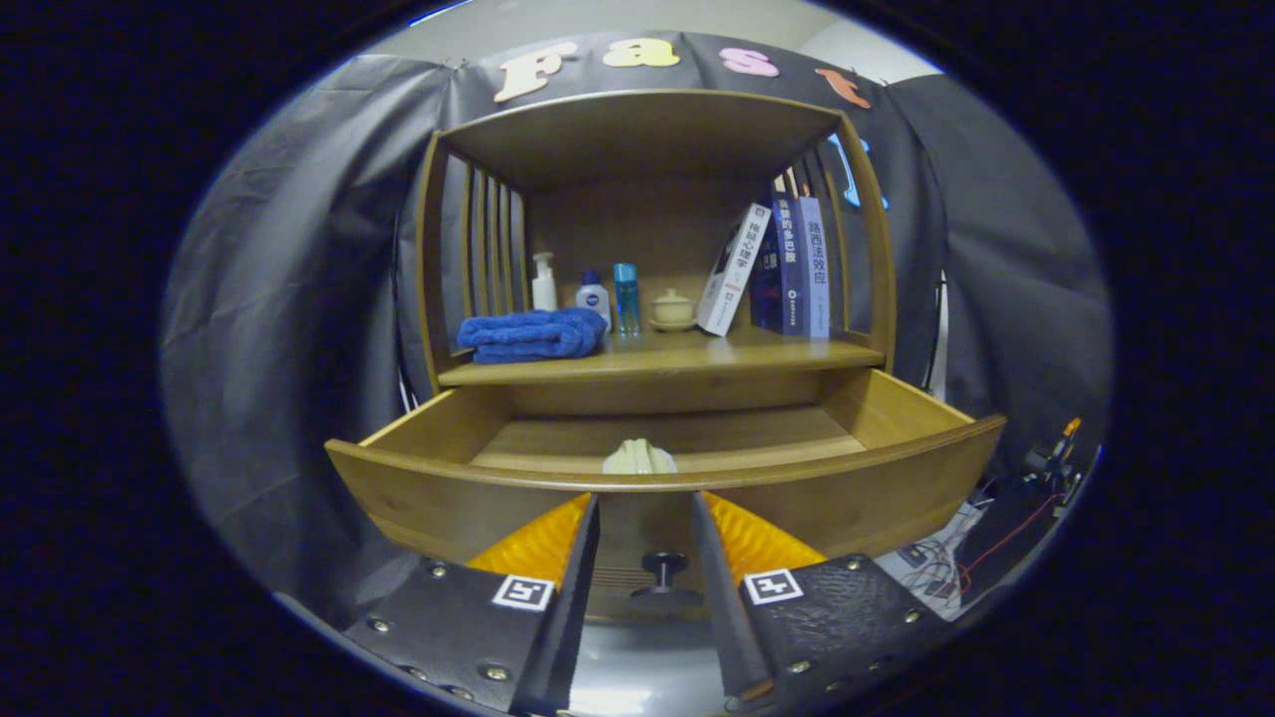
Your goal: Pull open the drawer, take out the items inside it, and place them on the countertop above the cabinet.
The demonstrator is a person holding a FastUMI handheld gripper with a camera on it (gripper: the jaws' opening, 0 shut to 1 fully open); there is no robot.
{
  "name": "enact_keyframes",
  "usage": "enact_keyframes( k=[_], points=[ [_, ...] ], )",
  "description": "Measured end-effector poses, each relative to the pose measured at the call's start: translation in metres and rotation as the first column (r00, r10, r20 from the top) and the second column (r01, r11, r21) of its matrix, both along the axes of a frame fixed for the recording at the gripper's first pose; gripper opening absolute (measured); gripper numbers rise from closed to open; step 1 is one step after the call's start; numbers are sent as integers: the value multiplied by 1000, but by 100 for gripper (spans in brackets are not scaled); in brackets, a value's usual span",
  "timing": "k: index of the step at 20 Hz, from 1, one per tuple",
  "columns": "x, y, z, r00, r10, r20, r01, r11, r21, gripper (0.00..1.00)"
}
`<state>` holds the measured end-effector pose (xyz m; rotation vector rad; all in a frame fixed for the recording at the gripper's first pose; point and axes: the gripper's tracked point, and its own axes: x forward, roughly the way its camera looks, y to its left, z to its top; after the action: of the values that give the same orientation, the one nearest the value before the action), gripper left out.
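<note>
The wooden drawer (896,478) stands pulled open below the countertop (777,354) of the cabinet. Inside it, just behind the front panel, a pale cream item (638,458) peeks over the rim; most of it is hidden. My gripper (645,528) is open, its fingers set either side of the drawer's dark knob (663,568) and not touching it. Nothing is held between the fingers.
On the countertop lie a folded blue towel (533,334), a white pump bottle (544,282), a small white-and-blue bottle (593,297), a blue bottle (626,297), a cream lidded cup (672,309) and leaning books (787,264). Cables (936,573) lie on the floor at right.
</note>
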<state>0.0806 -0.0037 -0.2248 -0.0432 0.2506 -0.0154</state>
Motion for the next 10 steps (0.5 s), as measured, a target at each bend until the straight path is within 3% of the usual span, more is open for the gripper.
enact_keyframes(
  k=[5, 10],
  points=[
    [0, 12, 5, 993, 0, -115, -3, 1000, -31, 56],
    [13, 31, 32, 995, 28, -97, -34, 997, -70, 55]
  ],
)
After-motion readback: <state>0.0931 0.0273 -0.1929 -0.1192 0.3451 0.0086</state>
